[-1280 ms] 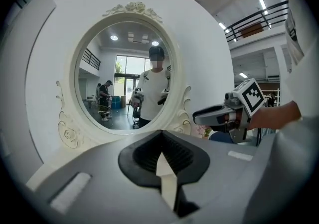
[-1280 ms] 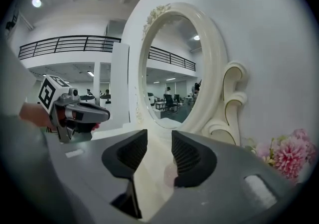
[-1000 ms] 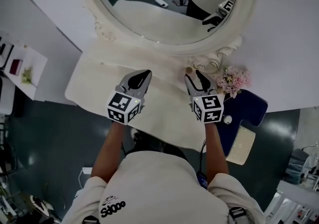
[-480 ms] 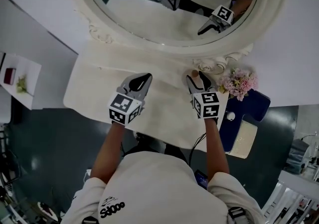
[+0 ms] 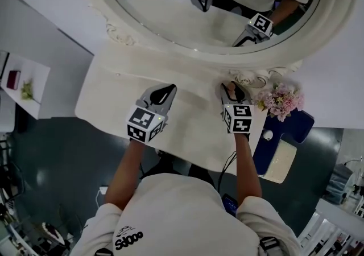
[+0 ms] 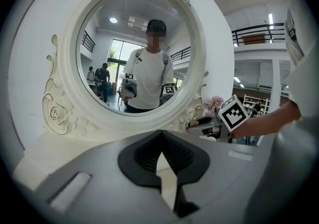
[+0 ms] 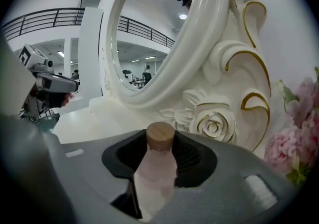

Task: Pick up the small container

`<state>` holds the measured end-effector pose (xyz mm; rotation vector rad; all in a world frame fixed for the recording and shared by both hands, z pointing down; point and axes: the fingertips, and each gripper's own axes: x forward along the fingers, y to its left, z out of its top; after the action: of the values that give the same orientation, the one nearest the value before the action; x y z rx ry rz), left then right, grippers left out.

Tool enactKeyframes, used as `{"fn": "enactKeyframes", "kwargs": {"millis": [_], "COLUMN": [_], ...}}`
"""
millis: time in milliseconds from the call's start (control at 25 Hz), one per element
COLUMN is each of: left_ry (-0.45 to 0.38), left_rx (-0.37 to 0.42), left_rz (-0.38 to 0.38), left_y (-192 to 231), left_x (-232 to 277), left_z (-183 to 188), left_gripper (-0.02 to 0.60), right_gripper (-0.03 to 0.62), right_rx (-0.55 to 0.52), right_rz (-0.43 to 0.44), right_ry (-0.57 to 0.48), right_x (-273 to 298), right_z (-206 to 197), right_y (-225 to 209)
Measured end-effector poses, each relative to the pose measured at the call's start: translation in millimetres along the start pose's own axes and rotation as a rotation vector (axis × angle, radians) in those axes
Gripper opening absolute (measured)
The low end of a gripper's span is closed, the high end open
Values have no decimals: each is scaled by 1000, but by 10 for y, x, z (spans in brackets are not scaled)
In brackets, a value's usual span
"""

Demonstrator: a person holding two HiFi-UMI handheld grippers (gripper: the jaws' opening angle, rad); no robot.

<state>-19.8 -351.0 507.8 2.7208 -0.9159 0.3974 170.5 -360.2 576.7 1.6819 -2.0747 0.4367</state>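
The small container [image 7: 158, 168] is a pale pink bottle with a round wooden cap, standing on the white vanity table [image 5: 114, 81] close to the mirror's carved base. My right gripper [image 7: 160, 154] has it between its jaws, which are closing; the pads appear to touch the bottle's sides. In the head view only the brown cap of the container [image 5: 230, 85] shows at the right gripper [image 5: 232, 89] tips. My left gripper [image 5: 165, 90] hovers over the table's middle, jaws together and nothing in them. From the left gripper [image 6: 162, 142] view the right gripper [image 6: 219, 124] shows at right.
A large oval mirror [image 5: 170, 16] in an ornate white frame stands at the back of the table. Pink flowers [image 5: 282, 100] sit just right of the bottle. A dark blue stool [image 5: 290, 127] is beyond the table's right end. A white shelf [image 5: 23, 81] stands at left.
My right gripper has moved forward toward the mirror base and now has the bottle between its jaws. The left gripper has hardly moved. The head camera has shifted slightly.
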Motion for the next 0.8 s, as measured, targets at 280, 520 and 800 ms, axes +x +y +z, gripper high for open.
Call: {"fn": "enactKeyframes", "kwargs": {"millis": [280, 520, 800], "left_ry": [-9, -44, -121], "left_rx": [-2, 13, 48], "left_rz": [20, 31, 55], "left_y": [22, 41, 62], "left_x": [-86, -185, -375], "left_z": [-10, 107, 392], "left_gripper": [17, 17, 17], "right_gripper": [137, 137, 137], "right_rx": [24, 5, -41], "right_rz": [11, 54, 99], "right_ry": [10, -20, -116], "right_x": [-3, -146, -499], "right_z": [7, 122, 669], "right_y": [6, 179, 400]}}
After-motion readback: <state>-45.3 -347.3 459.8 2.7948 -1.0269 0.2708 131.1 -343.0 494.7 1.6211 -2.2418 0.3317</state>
